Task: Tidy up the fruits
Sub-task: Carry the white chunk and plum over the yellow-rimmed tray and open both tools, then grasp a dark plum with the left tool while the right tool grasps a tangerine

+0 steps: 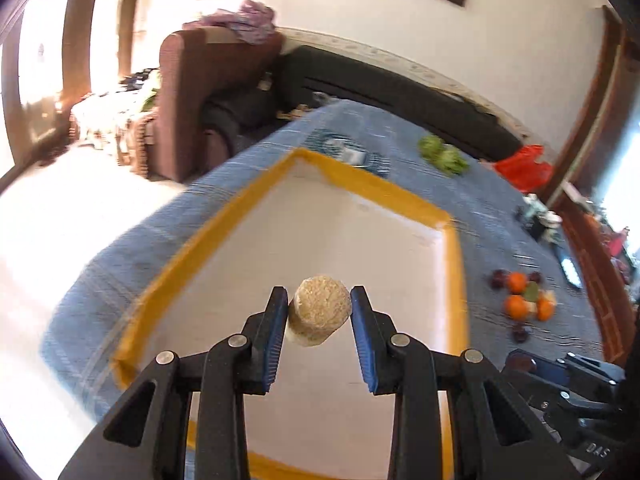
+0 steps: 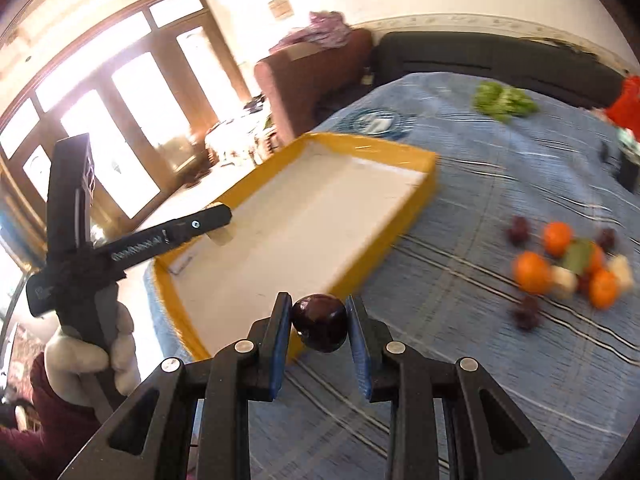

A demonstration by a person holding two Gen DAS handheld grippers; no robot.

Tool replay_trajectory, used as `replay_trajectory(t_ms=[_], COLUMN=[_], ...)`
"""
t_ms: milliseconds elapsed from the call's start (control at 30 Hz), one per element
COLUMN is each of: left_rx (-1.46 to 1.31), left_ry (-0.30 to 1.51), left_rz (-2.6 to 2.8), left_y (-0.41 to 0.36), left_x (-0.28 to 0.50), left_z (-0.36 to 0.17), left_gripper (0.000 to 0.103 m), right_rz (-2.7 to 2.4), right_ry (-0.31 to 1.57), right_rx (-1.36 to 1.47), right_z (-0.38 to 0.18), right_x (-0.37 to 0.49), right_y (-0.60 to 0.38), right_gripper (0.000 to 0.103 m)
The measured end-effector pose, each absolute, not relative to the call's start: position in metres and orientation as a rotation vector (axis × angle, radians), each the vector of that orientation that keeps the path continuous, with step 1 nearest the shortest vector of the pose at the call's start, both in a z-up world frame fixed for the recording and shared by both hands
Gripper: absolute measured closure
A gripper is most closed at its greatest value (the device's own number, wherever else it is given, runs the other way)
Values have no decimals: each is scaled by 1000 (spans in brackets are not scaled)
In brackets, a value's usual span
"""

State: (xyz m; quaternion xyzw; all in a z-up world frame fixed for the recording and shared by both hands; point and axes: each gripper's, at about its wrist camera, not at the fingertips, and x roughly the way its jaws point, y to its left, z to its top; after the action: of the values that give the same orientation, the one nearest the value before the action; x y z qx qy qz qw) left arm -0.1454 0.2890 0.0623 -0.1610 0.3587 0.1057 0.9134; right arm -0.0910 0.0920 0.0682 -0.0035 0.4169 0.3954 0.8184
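Note:
My left gripper (image 1: 319, 300) is shut on a pale beige cylindrical fruit chunk (image 1: 318, 314) and hangs over the white floor of the yellow-rimmed tray (image 1: 256, 196). My right gripper (image 2: 319, 304) is shut on a dark purple plum (image 2: 319, 322) above the tray's near corner (image 2: 400, 232). In the right wrist view a gloved hand (image 2: 80, 356) holds the left gripper (image 2: 222, 226) over the tray's left part, with the pale chunk (image 2: 222, 237) at its tip. A loose pile of oranges, dark plums and pale chunks (image 2: 560, 264) lies on the blue cloth right of the tray, also seen as the fruit pile (image 1: 520, 300).
A blue striped cloth (image 2: 460, 200) covers the table. A green leafy bunch (image 2: 504, 100) and a red bag (image 1: 520, 164) lie at the far side. A round printed mat (image 2: 376, 120) lies behind the tray. A brown armchair (image 1: 188, 92) and a dark sofa stand beyond the table.

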Motion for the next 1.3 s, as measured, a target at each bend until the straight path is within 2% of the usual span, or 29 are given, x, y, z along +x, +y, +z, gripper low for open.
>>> replay_trajectory(t_ms=[233, 467, 500, 567, 600, 700, 767, 900, 1067, 1300], left_rx=[-353, -393, -399, -407, -408, -410, -419, -420, -362, -295], left_ry=[787, 808, 806, 793, 782, 746, 728, 702, 682, 703], left_rz=[276, 289, 289, 292, 297, 309, 315, 294, 229, 71], left_y=[325, 333, 334, 335, 335, 333, 331, 319, 284, 224], left_x=[-154, -154, -154, -158, -160, -167, -171, -176, -177, -160], left_z=[41, 32, 33, 39, 43, 55, 63, 77, 95, 97], left_gripper=[72, 70, 69, 58, 55, 45, 42, 37, 30, 30], right_rz=[929, 923, 919, 916, 918, 924, 926, 901, 798, 493], right_ry=[976, 986, 984, 984, 984, 955, 932, 889, 848, 868], right_rx=[-120, -186, -187, -182, -177, -159, -141, -79, 7, 167], right_z=[35, 20, 20, 22, 23, 33, 42, 60, 75, 65], right_x=[-102, -112, -112, -111, -110, -114, -115, -116, -102, -70], right_y=[184, 216, 217, 217, 216, 208, 198, 168, 99, -50], right_gripper=[72, 71, 71, 71, 71, 66, 57, 57, 51, 49])
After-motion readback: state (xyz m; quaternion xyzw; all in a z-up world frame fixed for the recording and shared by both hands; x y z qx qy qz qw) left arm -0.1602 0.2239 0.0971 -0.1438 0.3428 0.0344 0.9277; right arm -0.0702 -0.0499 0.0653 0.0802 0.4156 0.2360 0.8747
